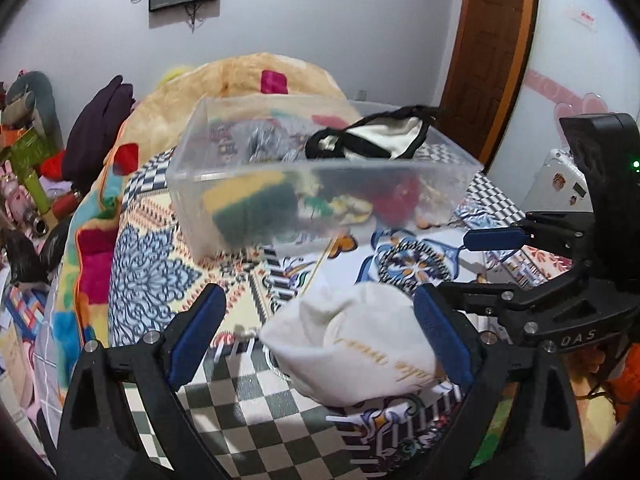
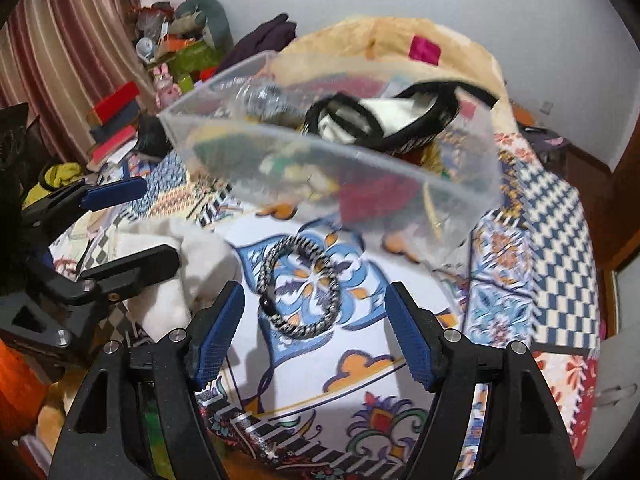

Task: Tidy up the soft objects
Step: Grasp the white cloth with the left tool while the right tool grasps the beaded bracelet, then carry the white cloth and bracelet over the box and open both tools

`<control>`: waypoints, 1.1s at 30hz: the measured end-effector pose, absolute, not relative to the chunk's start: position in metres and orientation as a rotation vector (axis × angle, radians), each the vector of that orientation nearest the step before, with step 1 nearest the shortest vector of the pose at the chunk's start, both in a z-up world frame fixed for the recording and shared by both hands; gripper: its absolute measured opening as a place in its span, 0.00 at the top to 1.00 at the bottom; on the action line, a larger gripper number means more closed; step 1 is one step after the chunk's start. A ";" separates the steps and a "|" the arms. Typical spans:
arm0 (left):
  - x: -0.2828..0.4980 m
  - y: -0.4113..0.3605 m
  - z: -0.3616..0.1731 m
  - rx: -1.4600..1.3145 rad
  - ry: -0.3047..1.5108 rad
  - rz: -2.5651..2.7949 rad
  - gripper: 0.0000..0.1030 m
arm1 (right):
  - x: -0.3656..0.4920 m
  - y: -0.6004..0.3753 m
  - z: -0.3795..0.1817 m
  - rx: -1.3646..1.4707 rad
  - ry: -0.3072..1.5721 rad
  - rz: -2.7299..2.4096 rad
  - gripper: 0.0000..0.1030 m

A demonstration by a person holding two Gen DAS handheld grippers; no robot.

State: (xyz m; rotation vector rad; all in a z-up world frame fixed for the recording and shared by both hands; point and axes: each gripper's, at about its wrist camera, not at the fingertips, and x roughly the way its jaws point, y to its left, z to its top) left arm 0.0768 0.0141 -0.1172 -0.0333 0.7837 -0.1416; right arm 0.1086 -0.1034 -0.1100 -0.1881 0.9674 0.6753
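Note:
A clear plastic bin (image 1: 320, 184) stands on the patterned bedspread, also in the right wrist view (image 2: 340, 168). It holds a yellow-green sponge (image 1: 248, 204), a red soft item (image 1: 400, 196) and a black-and-white cloth (image 1: 376, 140) draped on top. A white cloth pouch with gold lettering (image 1: 360, 344) lies between the open jaws of my left gripper (image 1: 320, 340). A black-and-white braided bracelet (image 2: 300, 288) lies on the bedspread just ahead of my open, empty right gripper (image 2: 316, 328). The right gripper (image 1: 472, 264) also shows at the right of the left view.
A fuzzy beige blanket (image 1: 256, 76) is heaped behind the bin. A dark purple garment (image 1: 100, 120) and clutter of toys and boxes (image 2: 168, 52) lie at the left. A wooden door (image 1: 492, 40) stands at the back right.

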 end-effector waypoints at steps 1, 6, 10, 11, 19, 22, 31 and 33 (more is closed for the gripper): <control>0.077 0.013 -0.120 -0.033 0.787 -0.142 0.07 | 0.109 -0.102 -0.112 -0.193 0.973 0.677 0.32; 0.076 0.008 -0.133 -0.029 0.820 -0.175 0.28 | 0.104 -0.092 -0.120 -0.226 0.989 0.689 0.33; 0.075 0.008 -0.135 -0.046 0.825 -0.196 0.38 | 0.105 -0.088 -0.122 -0.246 0.986 0.688 0.49; 0.075 0.008 -0.135 -0.048 0.824 -0.200 0.43 | 0.104 -0.087 -0.122 -0.253 0.976 0.680 0.54; 0.070 0.008 -0.129 -0.054 0.801 -0.215 0.71 | 0.102 -0.090 -0.120 -0.253 0.949 0.676 0.86; 0.067 0.010 -0.121 -0.047 0.774 -0.211 0.75 | 0.099 -0.096 -0.115 -0.253 0.923 0.673 0.87; 0.064 0.021 -0.076 -0.052 0.646 -0.185 0.75 | 0.095 -0.111 -0.079 -0.209 0.817 0.668 0.87; 0.068 0.023 -0.065 -0.056 0.614 -0.180 0.75 | 0.095 -0.114 -0.070 -0.194 0.791 0.665 0.87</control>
